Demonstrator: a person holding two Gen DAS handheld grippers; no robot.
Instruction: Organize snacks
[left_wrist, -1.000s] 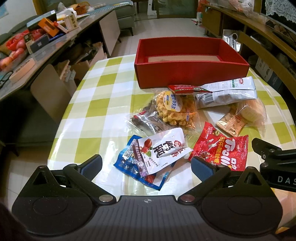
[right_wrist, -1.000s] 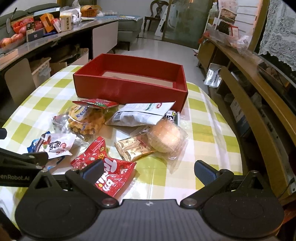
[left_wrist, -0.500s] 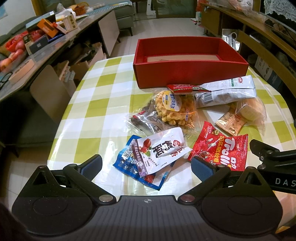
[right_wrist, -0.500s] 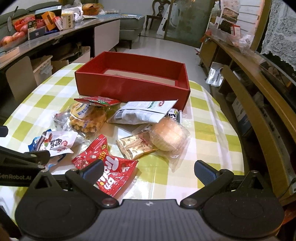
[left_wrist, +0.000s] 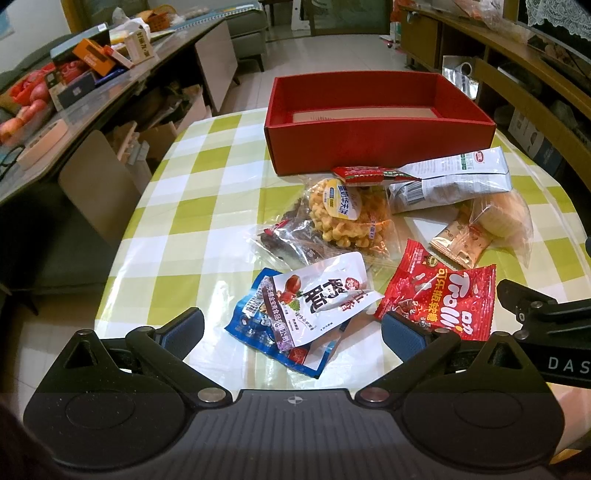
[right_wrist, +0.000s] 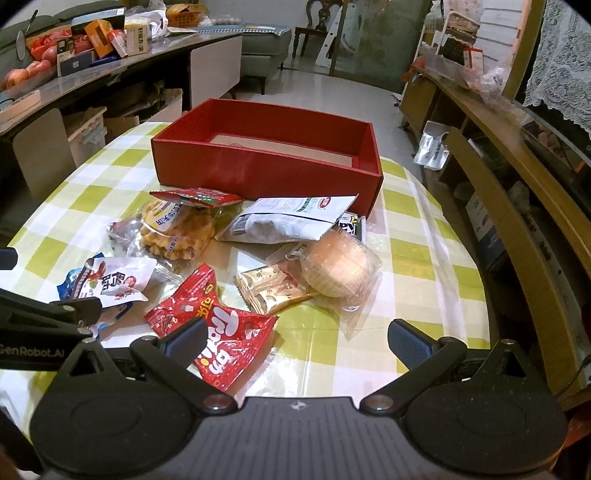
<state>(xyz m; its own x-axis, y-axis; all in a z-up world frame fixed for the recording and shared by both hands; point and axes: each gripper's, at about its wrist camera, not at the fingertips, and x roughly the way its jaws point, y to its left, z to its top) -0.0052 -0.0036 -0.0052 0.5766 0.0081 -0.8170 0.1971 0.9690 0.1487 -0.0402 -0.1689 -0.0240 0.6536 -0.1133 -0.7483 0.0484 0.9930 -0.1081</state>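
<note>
An empty red box (left_wrist: 376, 122) (right_wrist: 266, 162) stands at the far side of the table. Snack packets lie in front of it: a white and blue packet (left_wrist: 314, 299) (right_wrist: 110, 282), a red Trolli bag (left_wrist: 443, 295) (right_wrist: 218, 325), a waffle bag (left_wrist: 347, 214) (right_wrist: 177, 229), a white pouch (left_wrist: 450, 177) (right_wrist: 291, 219), a wrapped bun (left_wrist: 498, 218) (right_wrist: 340, 264) and a gold sachet (left_wrist: 458, 243) (right_wrist: 273, 288). My left gripper (left_wrist: 291, 332) is open and empty, just short of the white and blue packet. My right gripper (right_wrist: 295, 339) is open and empty over the Trolli bag's near edge.
The table has a green and white checked cloth (left_wrist: 207, 206) (right_wrist: 413, 295). A cluttered counter (left_wrist: 74, 85) runs along the left with a chair (left_wrist: 99, 188) below it. A wooden shelf unit (right_wrist: 517, 177) runs along the right. Each gripper shows at the edge of the other's view.
Both grippers have drifted slightly; the right view has moved a little closer to the snacks and box. Nothing on the table has moved. Both jaws stay open.
</note>
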